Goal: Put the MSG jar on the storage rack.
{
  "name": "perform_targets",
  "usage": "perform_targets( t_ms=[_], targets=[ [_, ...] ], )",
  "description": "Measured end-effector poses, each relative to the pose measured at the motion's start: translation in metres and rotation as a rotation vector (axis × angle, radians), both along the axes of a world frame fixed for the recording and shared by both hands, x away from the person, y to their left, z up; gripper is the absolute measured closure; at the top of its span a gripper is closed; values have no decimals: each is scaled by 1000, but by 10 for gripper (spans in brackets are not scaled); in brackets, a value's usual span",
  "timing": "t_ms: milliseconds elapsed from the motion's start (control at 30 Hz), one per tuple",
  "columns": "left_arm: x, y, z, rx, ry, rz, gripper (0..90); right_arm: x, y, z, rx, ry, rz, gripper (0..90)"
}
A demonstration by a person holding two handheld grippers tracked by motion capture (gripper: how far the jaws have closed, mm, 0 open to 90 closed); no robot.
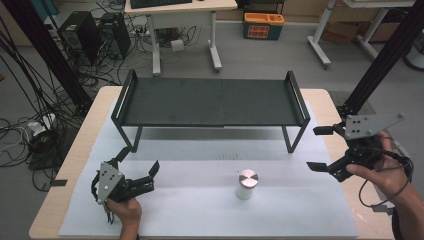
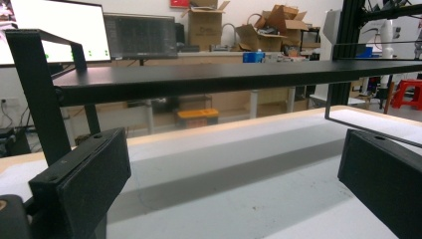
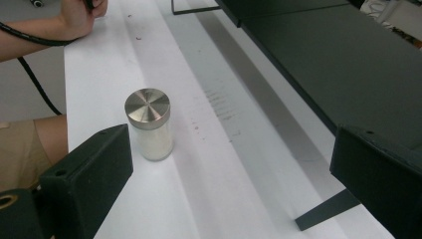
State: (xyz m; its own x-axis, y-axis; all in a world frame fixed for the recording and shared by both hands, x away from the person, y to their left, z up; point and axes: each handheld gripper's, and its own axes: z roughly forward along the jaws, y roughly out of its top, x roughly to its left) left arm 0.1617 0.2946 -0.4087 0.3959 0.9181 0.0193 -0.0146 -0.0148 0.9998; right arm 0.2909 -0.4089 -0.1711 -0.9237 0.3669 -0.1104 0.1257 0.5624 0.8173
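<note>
At the near left of the counter, a hand rests on the white sheet and holds the left hand-held gripper. Its two black jaws stand wide apart, and nothing is between them. They point toward the far side.

A little to the right, near the middle of the sheet, a small jar stands upright. It has a shiny metal lid and white stuff inside. No gripper touches it.

At the right edge of the counter, another hand holds the right hand-held gripper up above the counter. Its jaws are also wide apart and hold nothing. The jar is well apart from it, off to its left.

Farther back, a black shelf on thin legs stands across the sheet.
</note>
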Motion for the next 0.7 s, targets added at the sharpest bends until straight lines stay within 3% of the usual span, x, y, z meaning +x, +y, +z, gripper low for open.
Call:
perform_targets(
  t_ms=[700],
  targets=[
    [0, 1, -1, -5, -4, -1, 4, 16, 28, -57, 6, 113, 56, 28]
  ],
)
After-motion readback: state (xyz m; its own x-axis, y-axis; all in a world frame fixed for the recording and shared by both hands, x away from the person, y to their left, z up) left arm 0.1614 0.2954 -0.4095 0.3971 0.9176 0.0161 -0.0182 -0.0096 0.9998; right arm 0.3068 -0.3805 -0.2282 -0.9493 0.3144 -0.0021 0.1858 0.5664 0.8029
